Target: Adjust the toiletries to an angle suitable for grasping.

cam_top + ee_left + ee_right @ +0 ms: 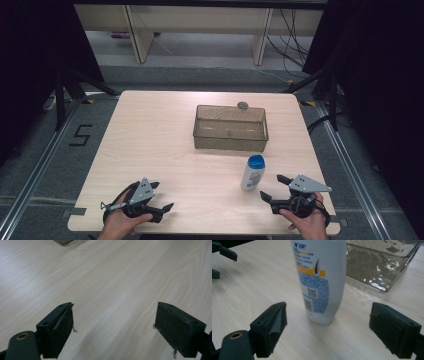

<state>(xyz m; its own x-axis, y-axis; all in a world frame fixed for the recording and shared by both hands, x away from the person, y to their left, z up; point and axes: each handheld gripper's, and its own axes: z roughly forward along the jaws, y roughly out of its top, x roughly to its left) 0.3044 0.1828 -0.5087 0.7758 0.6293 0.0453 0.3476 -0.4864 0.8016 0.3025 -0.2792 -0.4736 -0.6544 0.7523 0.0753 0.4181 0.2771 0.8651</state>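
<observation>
Bottle point(253, 172) stands upright between right gripper point(273, 187) and clear bin point(230, 128).

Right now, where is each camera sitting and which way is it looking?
High view: above the person's side, facing forward and down at the table; both hands show, left gripper, right gripper.
Left gripper view: rides the left gripper, looking along open jaws at bare tabletop.
Right gripper view: rides the right gripper, facing the bottle and clear bin.
High and right gripper views share bottle and bin.

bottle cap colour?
Blue, on the white bottle; its cap shows best in the high view.
</observation>
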